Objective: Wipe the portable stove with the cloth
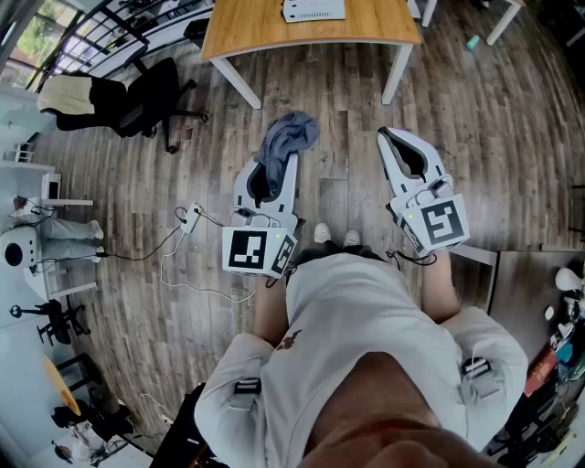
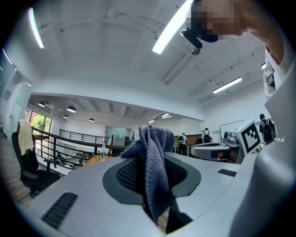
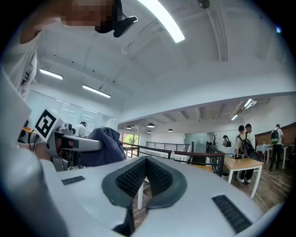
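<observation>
Wooden floor [image 1: 338, 101] filled most of the head view, with a wooden table [image 1: 311, 23] along the top edge and a black office chair [image 1: 151, 101] at upper left. Near the centre, the left gripper [image 1: 277, 166] was clamped on the blue-grey cloth [image 1: 291, 135], which draped over its tips. To its right, the right gripper [image 1: 393, 139] was closed on nothing.

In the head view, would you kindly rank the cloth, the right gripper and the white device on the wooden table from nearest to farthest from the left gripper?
1. cloth, clamped in its jaws.
2. right gripper, alongside to the right.
3. white device, ahead on the wooden table.
</observation>
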{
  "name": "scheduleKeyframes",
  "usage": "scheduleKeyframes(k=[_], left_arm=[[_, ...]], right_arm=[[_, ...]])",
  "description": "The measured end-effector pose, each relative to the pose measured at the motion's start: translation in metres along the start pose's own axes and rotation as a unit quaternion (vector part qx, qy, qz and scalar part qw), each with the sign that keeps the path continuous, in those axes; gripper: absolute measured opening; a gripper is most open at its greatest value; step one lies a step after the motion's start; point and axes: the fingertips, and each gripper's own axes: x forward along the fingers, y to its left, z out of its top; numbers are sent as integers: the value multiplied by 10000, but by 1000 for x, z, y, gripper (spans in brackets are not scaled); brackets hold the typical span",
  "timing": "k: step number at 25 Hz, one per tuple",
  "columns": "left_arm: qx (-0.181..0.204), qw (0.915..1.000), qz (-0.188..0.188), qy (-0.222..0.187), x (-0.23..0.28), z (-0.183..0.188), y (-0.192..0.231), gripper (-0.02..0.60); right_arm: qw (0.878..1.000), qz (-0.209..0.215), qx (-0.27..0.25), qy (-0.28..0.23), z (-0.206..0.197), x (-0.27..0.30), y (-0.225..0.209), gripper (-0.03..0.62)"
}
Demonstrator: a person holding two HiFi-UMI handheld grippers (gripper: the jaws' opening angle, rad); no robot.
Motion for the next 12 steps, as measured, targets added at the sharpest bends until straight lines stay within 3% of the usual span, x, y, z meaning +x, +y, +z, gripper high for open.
scheduleKeyframes(k=[12], left_arm=[[49,9999,-47,106,16,-9,-4,114]], right_arm=[[9999,-128,57,31,-11,10,-17,20]])
